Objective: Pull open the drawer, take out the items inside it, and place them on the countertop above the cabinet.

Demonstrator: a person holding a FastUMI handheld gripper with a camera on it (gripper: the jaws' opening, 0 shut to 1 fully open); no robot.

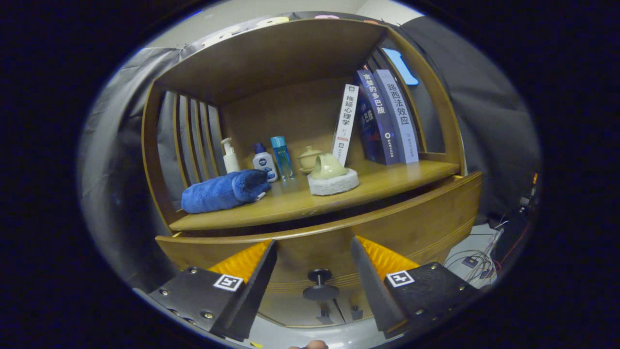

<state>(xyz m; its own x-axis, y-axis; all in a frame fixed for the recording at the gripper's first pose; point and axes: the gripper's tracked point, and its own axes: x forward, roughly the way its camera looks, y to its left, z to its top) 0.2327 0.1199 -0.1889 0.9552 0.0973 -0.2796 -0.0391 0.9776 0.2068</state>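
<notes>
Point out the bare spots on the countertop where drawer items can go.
Free: the front strip of the countertop before the blue towel and white pad, and the stretch right of the pad below the books. Crowded: bottles behind the towel. The open gripper flanks the drawer knob.

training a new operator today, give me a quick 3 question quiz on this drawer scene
1. True or false: the gripper has its fingers closed on the drawer knob.
2. Which item lies furthest toward the slatted side of the countertop? A) rolled blue towel B) green teapot C) upright books
3. Fill in: the green teapot sits on a white ______.

Key:
1. False. The fingers stand apart, with the knob in the gap between them, and neither presses on it.
2. A
3. Pad, round and white.
</notes>
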